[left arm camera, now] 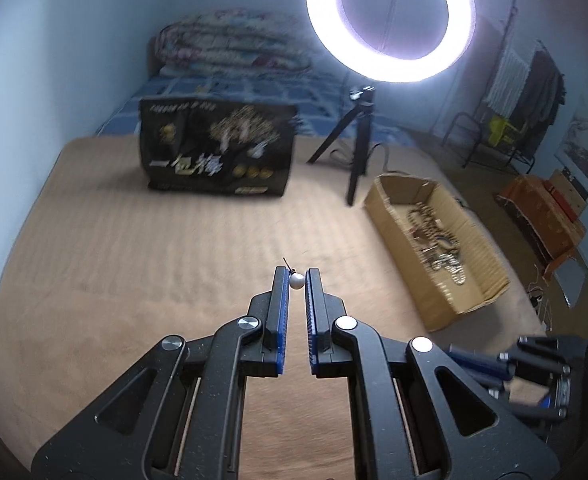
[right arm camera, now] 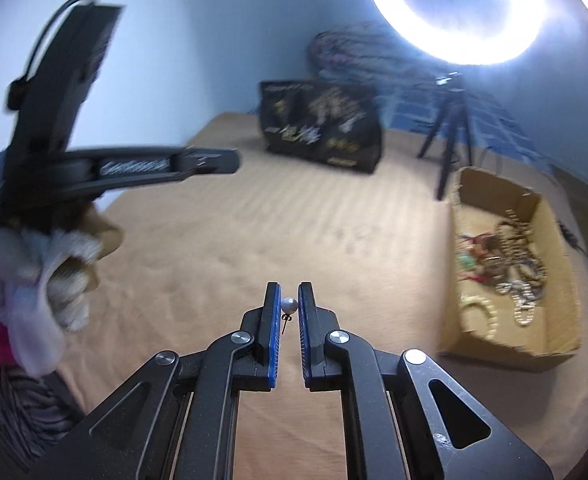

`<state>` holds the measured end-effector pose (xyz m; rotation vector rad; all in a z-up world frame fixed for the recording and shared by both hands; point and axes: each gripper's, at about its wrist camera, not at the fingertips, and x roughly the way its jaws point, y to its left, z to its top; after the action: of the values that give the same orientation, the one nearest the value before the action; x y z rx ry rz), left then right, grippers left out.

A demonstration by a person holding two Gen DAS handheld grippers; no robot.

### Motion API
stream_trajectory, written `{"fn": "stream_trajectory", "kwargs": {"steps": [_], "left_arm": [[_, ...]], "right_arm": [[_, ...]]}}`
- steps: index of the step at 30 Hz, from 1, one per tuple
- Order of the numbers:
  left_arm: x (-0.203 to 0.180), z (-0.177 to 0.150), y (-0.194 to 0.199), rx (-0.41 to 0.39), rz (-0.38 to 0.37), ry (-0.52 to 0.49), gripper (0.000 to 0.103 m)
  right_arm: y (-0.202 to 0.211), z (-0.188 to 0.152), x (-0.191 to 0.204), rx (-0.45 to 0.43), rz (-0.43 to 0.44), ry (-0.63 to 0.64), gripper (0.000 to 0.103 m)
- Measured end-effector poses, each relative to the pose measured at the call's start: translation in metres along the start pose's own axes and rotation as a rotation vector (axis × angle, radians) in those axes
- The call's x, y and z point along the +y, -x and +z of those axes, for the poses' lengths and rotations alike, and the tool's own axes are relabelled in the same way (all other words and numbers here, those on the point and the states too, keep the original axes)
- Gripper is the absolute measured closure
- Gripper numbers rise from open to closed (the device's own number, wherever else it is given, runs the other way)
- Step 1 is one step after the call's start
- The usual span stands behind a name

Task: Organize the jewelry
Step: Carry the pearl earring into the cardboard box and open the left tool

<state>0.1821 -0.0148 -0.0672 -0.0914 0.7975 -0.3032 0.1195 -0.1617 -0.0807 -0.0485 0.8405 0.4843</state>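
Above the tan blanket [left arm camera: 134, 260] spread over the bed, the left gripper [left arm camera: 296, 276] pinches a pearl stud earring [left arm camera: 296, 281] at its fingertips, the dark post sticking up to the left, while the right gripper [right arm camera: 289, 294] is pressed together on a second pearl earring [right arm camera: 289, 305] whose post hangs down. The cardboard box [right arm camera: 494, 344] holding tangled necklaces and bracelets [right arm camera: 510, 264] lies off to the right, near a black tripod [left arm camera: 354, 152] under a lit ring light [left arm camera: 390, 20]
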Motion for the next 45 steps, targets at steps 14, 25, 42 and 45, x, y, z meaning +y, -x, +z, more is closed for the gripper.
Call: {"fn": "stream_trajectory", "kwargs": {"steps": [14,25,42,45], "left_arm": [[-0.066,0.019,0.000,-0.046,-0.096,-0.061,0.097],[-0.118,0.018,-0.032,-0.013,-0.158,-0.097,0.097],[-0.165,0.005,-0.088,0.081,-0.177,-0.132,0.097],[-0.168,0.006,-0.094,0.091,-0.184,-0.133,0.097]], "right_arm": [[0.034,0.019,-0.084,-0.063,-0.135,-0.118,0.096],[0.039,0.030,-0.148,-0.077,-0.217,-0.200,0.096],[0.015,0.022,-0.205,-0.029,-0.248,-0.299,0.096],[0.012,0.021,-0.207,-0.019,-0.241,-0.295,0.096]]}}
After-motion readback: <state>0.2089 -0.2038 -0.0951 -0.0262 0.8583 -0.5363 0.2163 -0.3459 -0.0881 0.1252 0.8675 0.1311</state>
